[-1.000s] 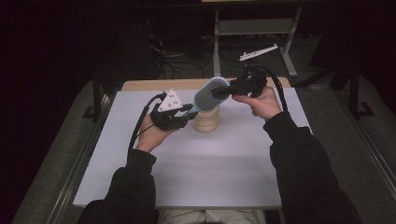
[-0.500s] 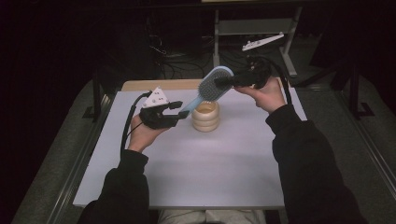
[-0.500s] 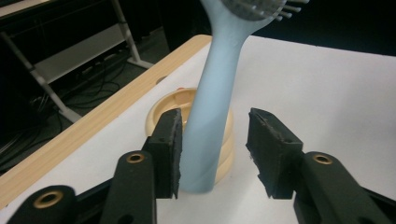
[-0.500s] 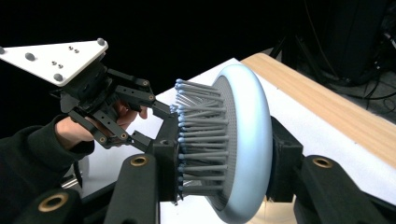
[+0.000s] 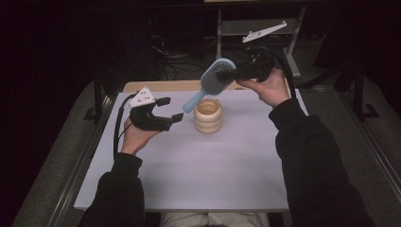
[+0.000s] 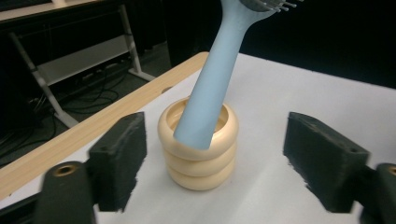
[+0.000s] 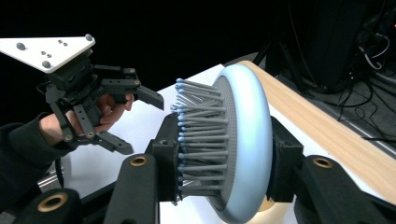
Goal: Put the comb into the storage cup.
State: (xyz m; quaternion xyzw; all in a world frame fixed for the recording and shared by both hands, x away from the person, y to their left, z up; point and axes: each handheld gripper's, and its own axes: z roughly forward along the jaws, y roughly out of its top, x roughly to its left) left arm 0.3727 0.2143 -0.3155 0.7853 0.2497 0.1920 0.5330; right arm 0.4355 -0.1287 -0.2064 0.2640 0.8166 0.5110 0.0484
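We see the right tongs (image 5: 226,73) clenched on the head of a pale blue hairbrush (image 5: 210,81), held up above the far part of the white worktop (image 5: 189,175). In the right gripper view the 2 black pads (image 7: 166,158) press on the brush head (image 7: 233,140) from both sides, 1 on the grey bristles and 1 on the rounded blue back. The brush slants down toward us, and its handle (image 6: 210,88) reaches into the mouth of a cream ribbed holder (image 5: 208,116) that stands upright on the worktop. In the left gripper view the handle tip sits inside the holder's rim (image 6: 198,140), leaning against its near edge; we cannot tell how deep it goes.

The left tongs (image 5: 170,109) are released: their jaws have just been opening, and they now stand apart with nothing pressed between them. In the left gripper view the holder and the handle show between the 2 pads (image 6: 119,154), farther off, touching neither. In the high view these tongs point at the holder from its left side, just beside it and apart. The left hand (image 5: 135,137) rests low over the worktop, the right hand (image 5: 267,90) raised above it.
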